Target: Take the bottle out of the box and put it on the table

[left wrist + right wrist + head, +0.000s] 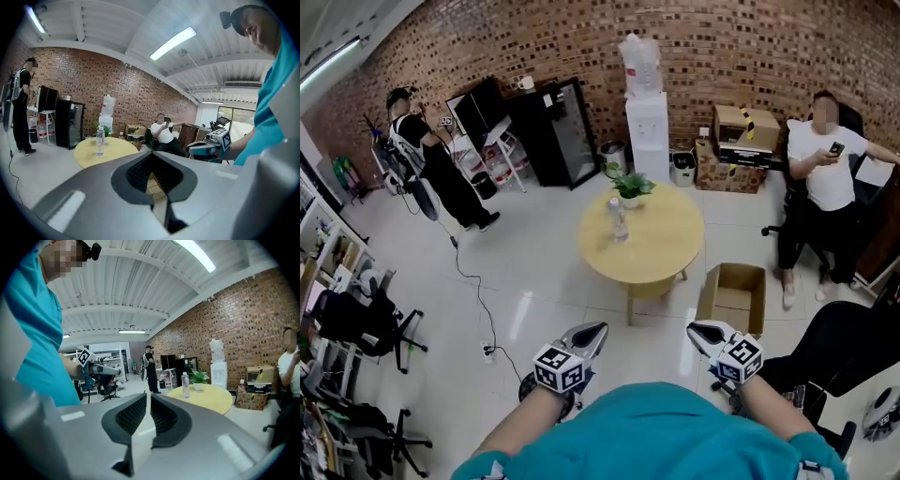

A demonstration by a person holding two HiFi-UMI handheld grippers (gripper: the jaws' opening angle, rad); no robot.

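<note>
A clear plastic bottle (619, 218) stands upright on the round yellow table (661, 248), next to a small potted plant (630, 187). An open cardboard box (733, 297) sits on the floor at the table's right, and nothing shows inside it. My left gripper (591, 333) and right gripper (701, 331) are held close to my body, well short of the table, both shut and empty. The left gripper view has the bottle (100, 140) far beyond the shut jaws (151, 153). From the right gripper (149, 394) the bottle (185, 384) is also distant.
A person sits on a chair (825, 178) right of the table, and another stands at the far left (441, 169). A water dispenser (645, 122), a black cabinet (553, 131) and cartons (741, 141) line the brick wall. A cable and power strip (486, 349) lie on the floor; black office chairs (366, 323) stand left.
</note>
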